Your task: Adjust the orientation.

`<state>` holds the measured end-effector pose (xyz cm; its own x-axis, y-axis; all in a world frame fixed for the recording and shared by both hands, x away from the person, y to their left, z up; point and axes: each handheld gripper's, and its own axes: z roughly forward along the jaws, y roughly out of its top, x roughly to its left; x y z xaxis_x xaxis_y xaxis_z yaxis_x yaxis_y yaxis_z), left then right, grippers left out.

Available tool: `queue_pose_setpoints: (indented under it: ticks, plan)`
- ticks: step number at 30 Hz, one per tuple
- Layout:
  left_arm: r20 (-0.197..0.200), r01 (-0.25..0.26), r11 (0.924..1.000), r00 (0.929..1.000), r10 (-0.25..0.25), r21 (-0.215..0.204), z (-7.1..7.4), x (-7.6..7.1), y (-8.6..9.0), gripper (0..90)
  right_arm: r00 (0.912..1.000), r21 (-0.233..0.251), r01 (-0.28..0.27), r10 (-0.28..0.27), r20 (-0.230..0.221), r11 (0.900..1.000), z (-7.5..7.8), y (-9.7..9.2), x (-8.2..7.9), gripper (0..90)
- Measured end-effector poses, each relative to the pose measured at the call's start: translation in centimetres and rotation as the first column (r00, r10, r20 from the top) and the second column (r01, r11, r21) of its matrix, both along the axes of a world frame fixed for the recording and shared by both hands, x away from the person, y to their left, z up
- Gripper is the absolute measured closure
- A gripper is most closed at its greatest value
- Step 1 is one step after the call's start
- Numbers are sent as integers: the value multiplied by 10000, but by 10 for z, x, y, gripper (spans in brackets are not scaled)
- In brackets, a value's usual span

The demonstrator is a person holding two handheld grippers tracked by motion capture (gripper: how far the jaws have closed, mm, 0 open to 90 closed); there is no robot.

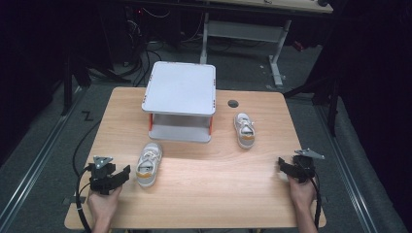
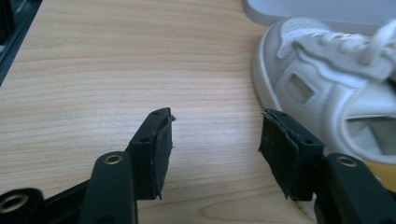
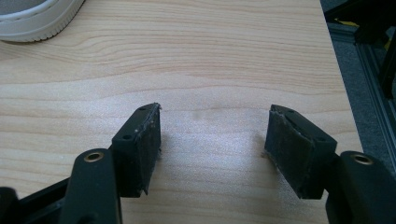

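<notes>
While both grippers wait at the near edge, the near shoe (image 1: 148, 164) lies just right of the left gripper (image 1: 125, 173).
Left gripper jaws stand apart, empty; right gripper (image 1: 282, 164) jaws likewise, over bare table (image 1: 218, 170). I judge this small sneaker light, soft-sided with a stiffer sole; pinching the heel collar looks safest, since laces would slip.

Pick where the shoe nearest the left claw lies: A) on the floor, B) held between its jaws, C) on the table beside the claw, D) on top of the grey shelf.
C: the shoe rests on the table just right of the open, empty left claw.
</notes>
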<state>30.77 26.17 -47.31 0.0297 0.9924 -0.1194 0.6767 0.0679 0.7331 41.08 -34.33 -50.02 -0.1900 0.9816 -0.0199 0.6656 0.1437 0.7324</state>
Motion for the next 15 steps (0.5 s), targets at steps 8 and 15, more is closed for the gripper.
queue_pose_setpoints:
  ticks: [8, 15]
  plan:
    - [282, 472, 9989, 9985, -471, -43, 21, -6, -13, 442, 10000, -1, -3, 3, 0, 10000, 0, 0, 0, 359]
    - [345, 1031, 9946, 9940, -1036, 146, 29, -2, -30, 440, 10000, 3, -11, 11, 0, 10000, 0, 0, 0, 357]
